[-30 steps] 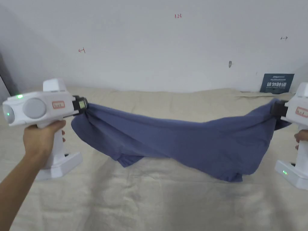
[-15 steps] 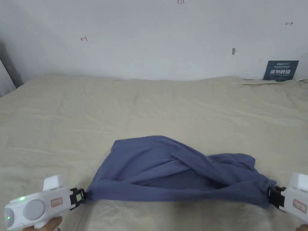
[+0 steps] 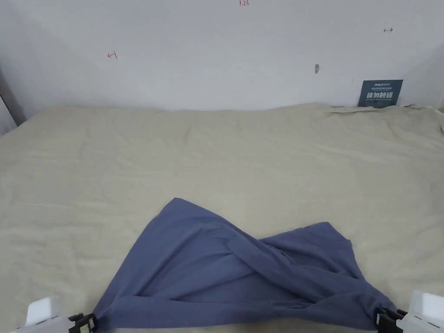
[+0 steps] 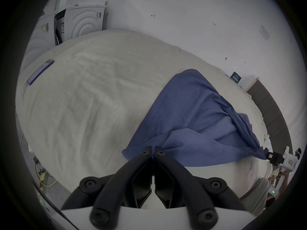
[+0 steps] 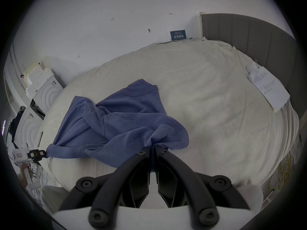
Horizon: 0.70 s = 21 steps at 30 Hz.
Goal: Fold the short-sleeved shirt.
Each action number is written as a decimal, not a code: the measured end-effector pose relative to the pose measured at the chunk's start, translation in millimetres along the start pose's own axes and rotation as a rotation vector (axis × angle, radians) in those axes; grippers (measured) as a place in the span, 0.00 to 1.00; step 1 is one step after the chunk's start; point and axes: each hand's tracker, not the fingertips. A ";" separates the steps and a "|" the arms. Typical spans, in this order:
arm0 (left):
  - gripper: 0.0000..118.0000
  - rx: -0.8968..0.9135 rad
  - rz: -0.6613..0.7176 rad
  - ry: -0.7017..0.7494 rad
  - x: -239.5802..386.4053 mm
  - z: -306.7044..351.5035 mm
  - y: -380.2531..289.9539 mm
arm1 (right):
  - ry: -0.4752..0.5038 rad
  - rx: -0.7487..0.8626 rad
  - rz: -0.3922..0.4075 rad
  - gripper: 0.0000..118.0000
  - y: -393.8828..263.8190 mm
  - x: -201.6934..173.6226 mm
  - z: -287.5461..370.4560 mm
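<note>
Blue shirt [image 3: 243, 277] on bed, corners pinched between both jaws

A crumpled blue short-sleeved cotton shirt [image 3: 234, 277] lies twisted on a wrinkled beige bedsheet [image 3: 217, 156], spreading away from the near edge. The white left gripper [image 3: 89, 323] meets its near left corner at the bottom edge; the white right gripper [image 3: 381, 320] meets its near right corner. A small dark rectangular sign [image 3: 380, 93] leans against the white wall [image 3: 195, 52].
</note>
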 end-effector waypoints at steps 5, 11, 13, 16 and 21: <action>0.00 -0.041 0.016 0.021 -15.9 11.7 -28.2 | -0.010 -0.066 -0.041 0.03 -24.8 5.8 11.7; 0.00 -0.076 0.016 0.052 -11.3 -1.7 -40.7 | -0.065 -0.154 -0.047 0.03 -36.5 3.5 -8.1; 0.00 -0.084 0.008 0.060 -9.7 -4.9 -41.1 | -0.087 -0.184 -0.052 0.03 -38.3 3.6 -18.0; 0.00 -0.090 0.029 0.061 -12.6 -5.0 -39.6 | -0.104 -0.221 -0.085 0.04 -38.8 5.1 -24.7; 0.19 -0.086 0.007 0.077 -4.9 -2.0 -41.2 | -0.125 -0.216 -0.063 0.07 -37.2 -12.3 -16.9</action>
